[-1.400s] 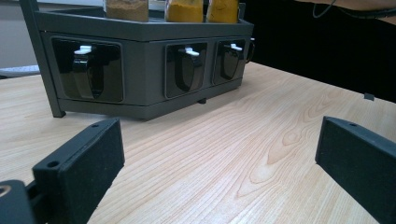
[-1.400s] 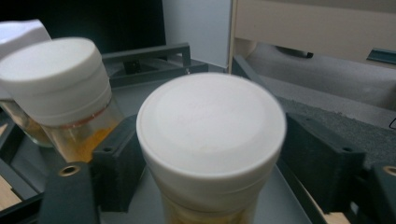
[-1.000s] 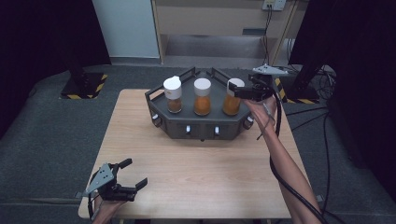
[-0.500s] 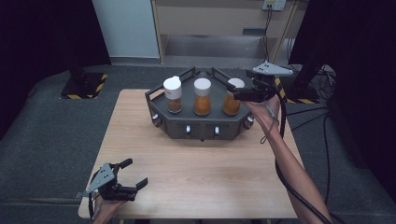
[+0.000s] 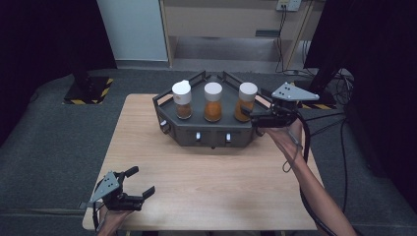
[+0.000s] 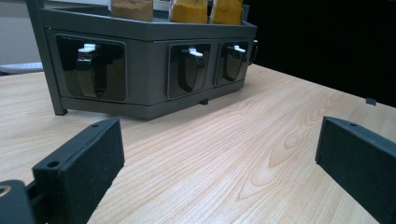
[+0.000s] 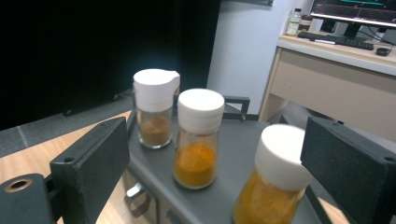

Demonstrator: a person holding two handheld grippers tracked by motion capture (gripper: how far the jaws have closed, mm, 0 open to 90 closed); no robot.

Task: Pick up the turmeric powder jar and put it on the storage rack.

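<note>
Change since earlier frames: right gripper [image 5: 249,112] has drawn back from the rightmost jar [image 5: 246,102] toward the right edge of the rack [image 5: 211,132]; a second ago its jaws reached in at that jar, now their tips sit just beside it. Left gripper [image 5: 143,186] has kept its place near the front left corner of the table [image 5: 206,182].
Right gripper state: jaws wide apart, nothing pressed between them; in the right gripper view the rightmost jar [image 7: 275,175] stands between the two black pads but clear of both.
Right gripper pose: held about level, pointing left across the rack top, grey three-cornered plate on top, cable trailing down along the forearm.
Left gripper state: jaws spread wide over bare wood, holding nothing; the left gripper view looks between them at the rack [image 6: 154,70] well ahead.
Rightmost jar: upright on the right end of the rack top, white cap, yellow-orange powder.
Middle jar [image 5: 213,102]: upright at the centre of the rack top, white cap, orange powder, apart from its neighbours.
Left jar [image 5: 181,99]: upright at the left end, white flip cap, brown powder.
Rack: dark grey, angled front with small drawers and white handles, standing at the far middle of the table.
</note>
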